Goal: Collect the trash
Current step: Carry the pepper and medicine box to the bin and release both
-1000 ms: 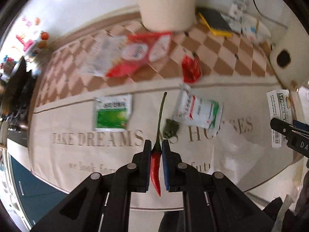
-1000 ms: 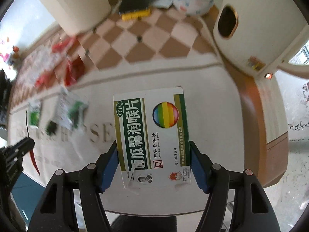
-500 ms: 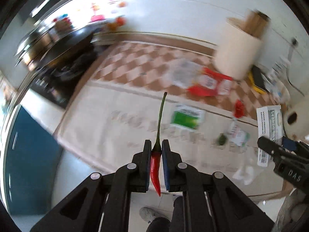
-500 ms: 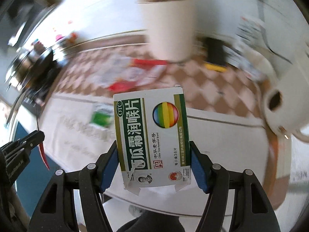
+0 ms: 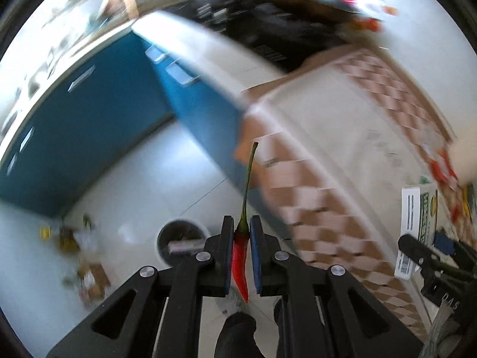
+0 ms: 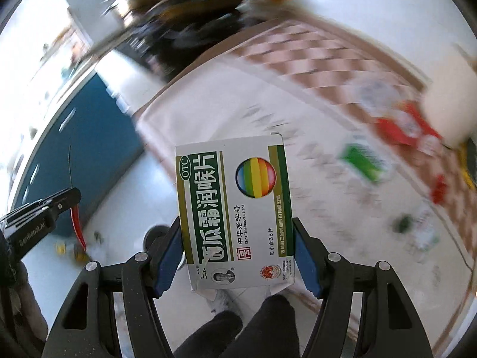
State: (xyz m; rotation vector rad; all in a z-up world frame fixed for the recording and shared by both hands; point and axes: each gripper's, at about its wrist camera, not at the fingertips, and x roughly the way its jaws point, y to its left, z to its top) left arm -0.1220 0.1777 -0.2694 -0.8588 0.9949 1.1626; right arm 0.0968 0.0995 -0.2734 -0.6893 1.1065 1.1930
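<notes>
My left gripper [image 5: 241,232] is shut on a red chili pepper [image 5: 240,256] with a long green stem, held in the air beyond the table's edge, above the floor. My right gripper [image 6: 237,238] is shut on a white and green medicine box [image 6: 234,211] with a rainbow circle. A round grey trash bin [image 5: 179,238] stands on the white floor below, partly hidden behind the left fingers; in the right wrist view it peeks out by the box [image 6: 155,235]. Each gripper shows in the other's view: the left one [image 6: 64,198] and the right one [image 5: 417,247].
The table with its checked cloth [image 5: 342,155] lies to the right, with a green sachet [image 6: 360,164], red wrappers [image 6: 399,128] and other litter on it. Blue cabinets [image 5: 74,137] stand on the left. Scraps [image 5: 86,271] lie on the floor left of the bin.
Both grippers have swung left, away from the table, keeping the pepper and the box. The floor and the bin have come into view.
</notes>
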